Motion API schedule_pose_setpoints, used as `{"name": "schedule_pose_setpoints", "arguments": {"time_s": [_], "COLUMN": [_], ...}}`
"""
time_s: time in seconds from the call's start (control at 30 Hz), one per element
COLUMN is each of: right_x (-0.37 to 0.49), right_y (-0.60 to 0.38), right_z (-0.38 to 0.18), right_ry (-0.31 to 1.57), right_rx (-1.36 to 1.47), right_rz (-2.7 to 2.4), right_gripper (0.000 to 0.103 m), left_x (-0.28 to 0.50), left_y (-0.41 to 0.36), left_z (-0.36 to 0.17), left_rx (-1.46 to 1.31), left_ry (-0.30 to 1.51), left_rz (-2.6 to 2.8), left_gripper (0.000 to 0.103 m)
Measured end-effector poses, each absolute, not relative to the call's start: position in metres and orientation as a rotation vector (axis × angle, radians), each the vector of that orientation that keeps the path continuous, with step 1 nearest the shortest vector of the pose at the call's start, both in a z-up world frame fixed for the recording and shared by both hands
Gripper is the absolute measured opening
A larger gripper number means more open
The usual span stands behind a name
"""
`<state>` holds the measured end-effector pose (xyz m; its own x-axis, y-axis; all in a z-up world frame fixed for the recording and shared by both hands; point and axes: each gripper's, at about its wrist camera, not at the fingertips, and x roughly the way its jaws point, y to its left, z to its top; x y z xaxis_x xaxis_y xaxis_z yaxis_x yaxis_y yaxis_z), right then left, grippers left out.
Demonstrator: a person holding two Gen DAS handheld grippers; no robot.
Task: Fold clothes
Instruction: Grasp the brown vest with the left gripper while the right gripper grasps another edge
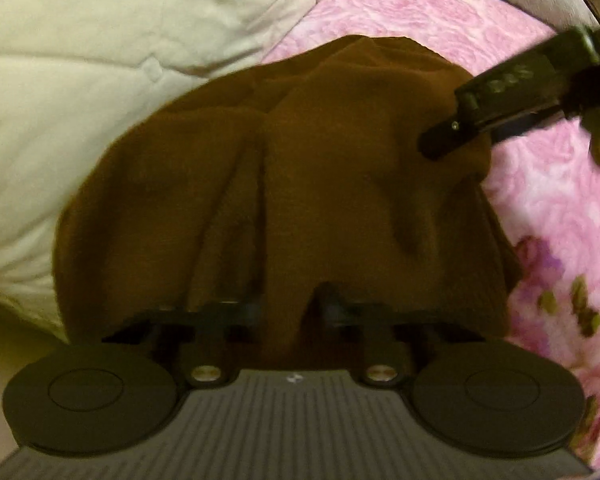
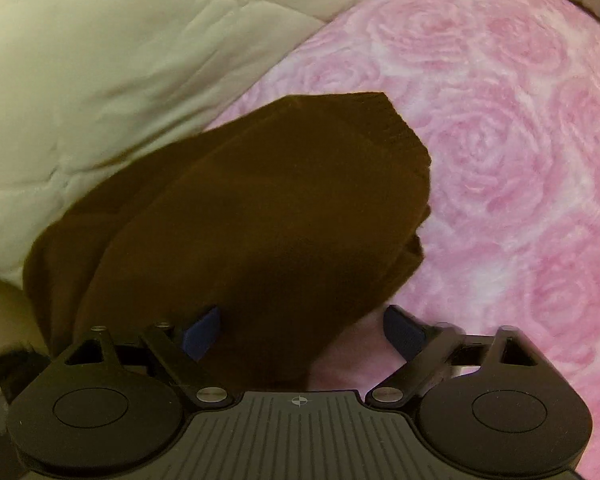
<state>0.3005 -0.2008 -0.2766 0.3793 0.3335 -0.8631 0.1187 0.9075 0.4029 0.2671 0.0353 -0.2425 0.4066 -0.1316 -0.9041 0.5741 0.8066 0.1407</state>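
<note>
A dark brown garment [image 1: 300,184] lies bunched on a pink rose-print bed cover [image 1: 440,12]. My left gripper [image 1: 288,308] is shut on a fold of the brown cloth, which drapes over and between its fingers. My right gripper [image 2: 304,330] is open, its blue-padded fingers [image 2: 404,330] wide apart, with the garment's [image 2: 260,208] near edge lying between them. The right gripper also shows in the left wrist view [image 1: 440,144], reaching in from the upper right over the cloth.
A cream quilted comforter [image 1: 80,80] is heaped along the left and back, touching the garment; it also shows in the right wrist view [image 2: 120,60]. The pink cover [image 2: 520,160] stretches to the right, with darker flowers [image 1: 580,300] at its near right.
</note>
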Motion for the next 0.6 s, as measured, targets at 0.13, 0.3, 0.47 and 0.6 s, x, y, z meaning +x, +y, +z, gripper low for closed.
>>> {"name": "schedule_pose_setpoints", "arguments": {"time_s": [0.13,0.3,0.47,0.6], "right_x": [0.293,0.257,0.171,0.057], "right_y": [-0.205,-0.247,-0.333,-0.395], "right_z": [-0.248,-0.190,-0.133,-0.105], "right_ry": [1.114,1.021,0.943,0.916], "right_rx": [0.456,0.539,0.569,0.578], "right_rz": [0.158,0.113,-0.015,-0.171], "right_gripper": [0.006,0.005,0.005,0.005], "left_x": [0.248,0.196,0.121,0.048], "left_y": [0.026,-0.015,-0.078,-0.144], "left_z": [-0.212,-0.163,-0.122,-0.098], "left_rx": [0.505,0.544,0.556,0.581], "left_ry": [0.992,0.904,0.835,0.794], "left_rz": [-0.559,-0.793,-1.070,-1.268], "left_gripper": [0.002,0.002,0.002,0.002]}}
